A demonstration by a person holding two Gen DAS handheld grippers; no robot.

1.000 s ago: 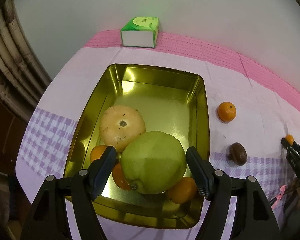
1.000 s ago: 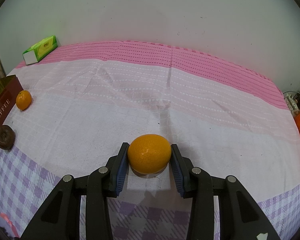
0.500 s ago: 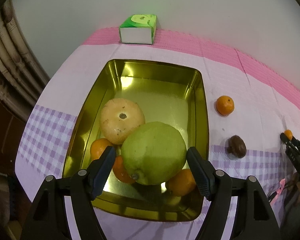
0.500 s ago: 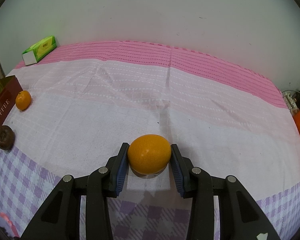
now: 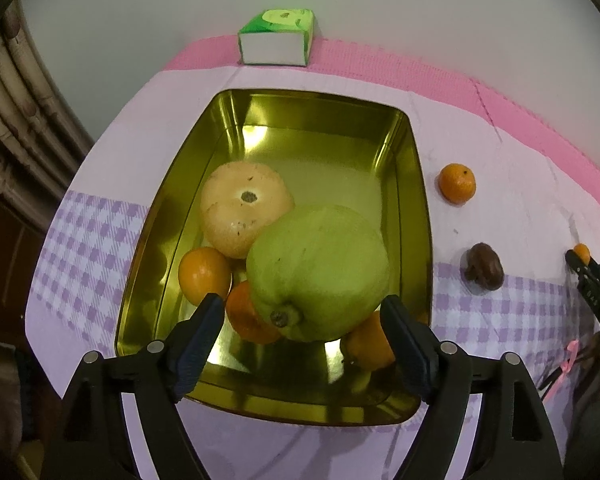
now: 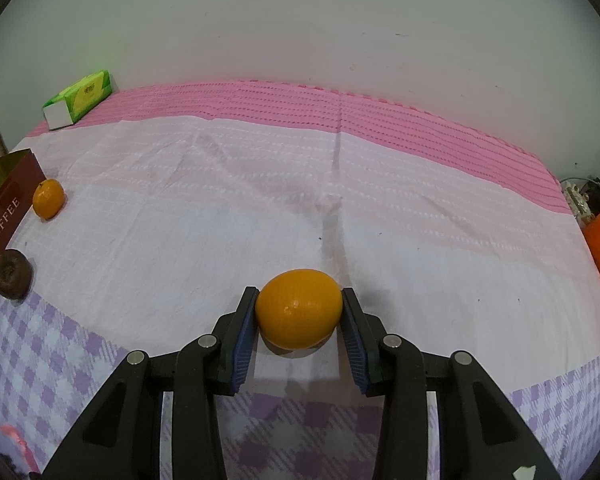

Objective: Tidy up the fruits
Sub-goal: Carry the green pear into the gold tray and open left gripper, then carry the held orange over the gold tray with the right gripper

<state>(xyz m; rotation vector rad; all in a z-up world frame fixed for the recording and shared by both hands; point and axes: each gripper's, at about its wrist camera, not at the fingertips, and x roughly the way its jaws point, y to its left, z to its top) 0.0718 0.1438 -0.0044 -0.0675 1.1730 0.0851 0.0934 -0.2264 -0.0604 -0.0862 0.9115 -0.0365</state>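
A cloth covers the surface: a pink ribbed band along the far edge by a plain pale wall, a white middle, and purple checks nearest the grippers. A green tissue box lies on the pink band, ahead of the left gripper.

The left gripper hangs over the near end of a gold tin. Its jaws have just been opening and stand clear of the big green fruit lying between them in the tin. That fruit's long axis runs toward the gripper, stem end nearest and angled slightly left. Just beyond it to the left sits a pale round fruit, its dimple facing up. Small oranges are tucked under and beside the green fruit: one by the left finger, one below it, one by the right finger. To the right of the tin, on the cloth, lie a small orange and, nearer, a dark brown fruit.

The right gripper is clenched on an orange, both pads pressed against its sides. The orange's long axis runs across, from pad to pad, and its underside meets the white cloth.
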